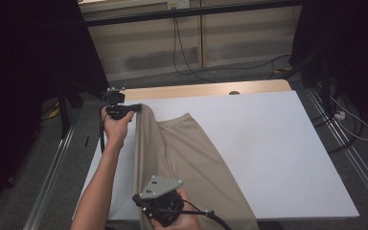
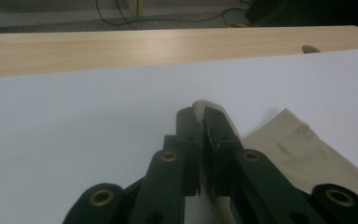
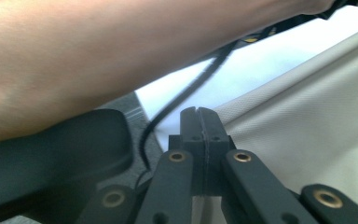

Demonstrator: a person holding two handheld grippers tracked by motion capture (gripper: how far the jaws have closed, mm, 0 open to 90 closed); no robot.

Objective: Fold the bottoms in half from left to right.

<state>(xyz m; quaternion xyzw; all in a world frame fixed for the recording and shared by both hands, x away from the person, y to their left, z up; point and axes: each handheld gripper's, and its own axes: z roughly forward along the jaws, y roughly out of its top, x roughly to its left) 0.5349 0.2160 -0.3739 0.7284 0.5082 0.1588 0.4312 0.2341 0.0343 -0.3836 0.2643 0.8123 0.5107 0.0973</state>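
Note:
A beige cloth (image 1: pixel 187 153) lies on the white-covered table (image 1: pixel 268 143), spreading from the far left toward the near edge. My left gripper (image 1: pixel 138 107) is at the cloth's far left corner. In the left gripper view its jaws (image 2: pixel 201 112) are shut with a fold of the cloth (image 2: pixel 303 149) pinched between them. My right gripper (image 1: pixel 143 199) is at the near edge on the cloth's left border. Its jaws (image 3: pixel 199 112) are pressed together where the cloth (image 3: pixel 307 130) meets them. The cloth's left edge runs straight between the two grippers.
A strip of bare wood (image 1: pixel 196 90) runs along the table's far edge, with a small hole (image 1: pixel 234 92) in it. Cables (image 1: pixel 182 52) trail over the floor behind. In the right gripper view, the left forearm (image 3: pixel 121 56) and a black cable (image 3: pixel 182 98) cross close overhead.

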